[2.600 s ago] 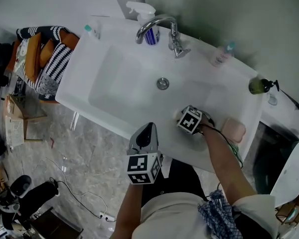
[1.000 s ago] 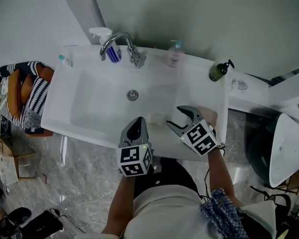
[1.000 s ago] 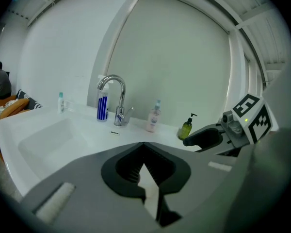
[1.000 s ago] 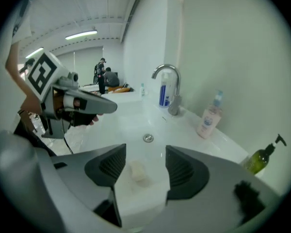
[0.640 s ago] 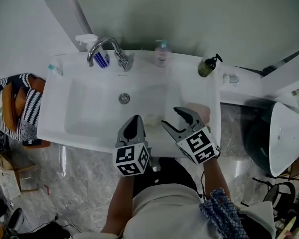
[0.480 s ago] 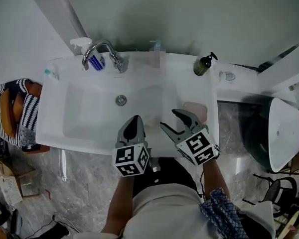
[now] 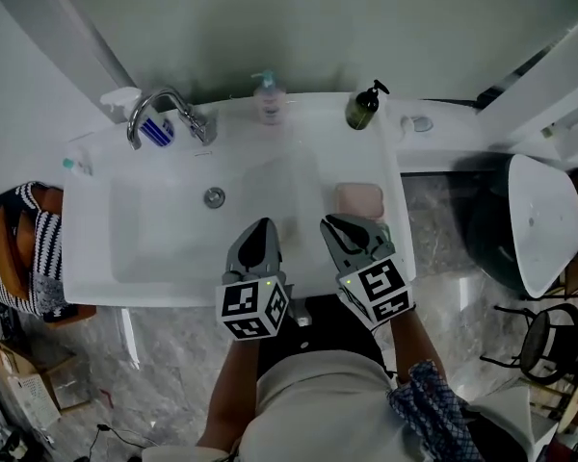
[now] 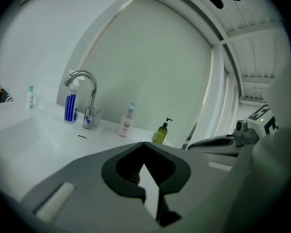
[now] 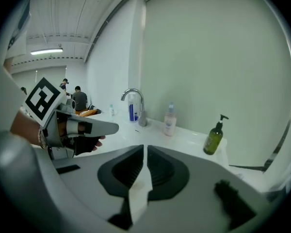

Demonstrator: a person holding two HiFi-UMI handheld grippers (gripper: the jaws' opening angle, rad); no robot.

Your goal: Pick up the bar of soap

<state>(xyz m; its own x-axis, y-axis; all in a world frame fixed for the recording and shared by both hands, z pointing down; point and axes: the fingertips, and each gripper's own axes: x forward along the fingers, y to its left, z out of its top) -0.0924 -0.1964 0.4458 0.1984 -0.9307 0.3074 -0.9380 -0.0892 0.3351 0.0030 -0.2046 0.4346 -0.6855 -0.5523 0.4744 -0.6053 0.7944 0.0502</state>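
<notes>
A pink bar of soap lies flat on the right ledge of the white sink. Just short of it, over the sink's front edge, hangs my right gripper. Its jaws have just been closing and now stand together with nothing between them, as the right gripper view also shows. To its left my left gripper is shut and empty, its jaws meeting in the left gripper view. Both grippers' own bodies hide the soap in their views.
At the sink's back stand a chrome faucet, a blue spray bottle, a pale pump bottle and an olive pump bottle. The drain is in the basin. A white tub stands right, striped cloth left.
The right gripper's jaws, wide open in the earlier frames, have come together with nothing in them. Both grippers have drawn up and back from the basin; the soap stays on the ledge.
</notes>
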